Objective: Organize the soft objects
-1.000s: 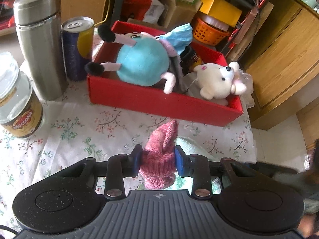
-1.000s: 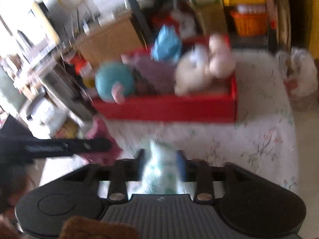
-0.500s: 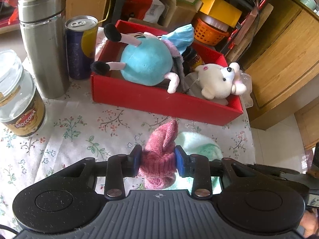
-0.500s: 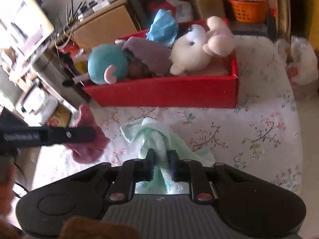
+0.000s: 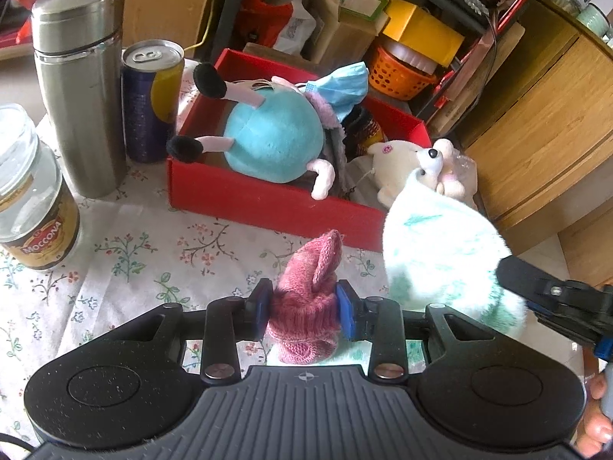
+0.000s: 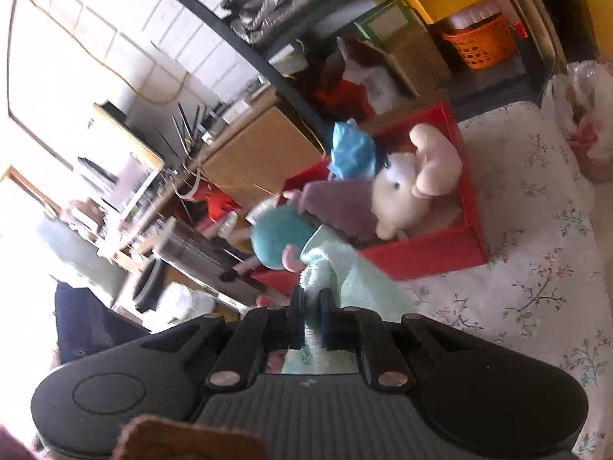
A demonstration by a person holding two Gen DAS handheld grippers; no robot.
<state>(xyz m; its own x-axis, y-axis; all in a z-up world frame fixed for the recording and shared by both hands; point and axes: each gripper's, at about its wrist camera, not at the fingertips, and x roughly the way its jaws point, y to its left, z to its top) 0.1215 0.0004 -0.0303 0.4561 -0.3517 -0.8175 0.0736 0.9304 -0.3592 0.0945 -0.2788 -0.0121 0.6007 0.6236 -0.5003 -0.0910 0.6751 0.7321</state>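
Note:
My left gripper (image 5: 305,308) is shut on a pink knitted piece (image 5: 308,299) just above the floral tablecloth (image 5: 134,253). Lifted off the table at the right hangs a pale green fluffy cloth (image 5: 440,257), pinched by my right gripper (image 6: 312,301), whose fingers are shut on the cloth (image 6: 345,268). Behind stands a red box (image 5: 268,195) holding a teal plush (image 5: 276,140), a white plush bear (image 5: 410,161) and a blue face mask (image 5: 345,84). The right wrist view shows the box (image 6: 425,255) beyond the raised cloth.
A steel flask (image 5: 80,84), a drink can (image 5: 151,99) and a glass coffee jar (image 5: 30,195) stand at the left of the table. Shelves with cardboard boxes and an orange basket (image 5: 402,74) rise behind. A wooden cabinet (image 5: 536,126) is at the right.
The right gripper closed on the green cloth and lifted it off the table toward the box, rolling as it rose. The left gripper kept still with the pink knit.

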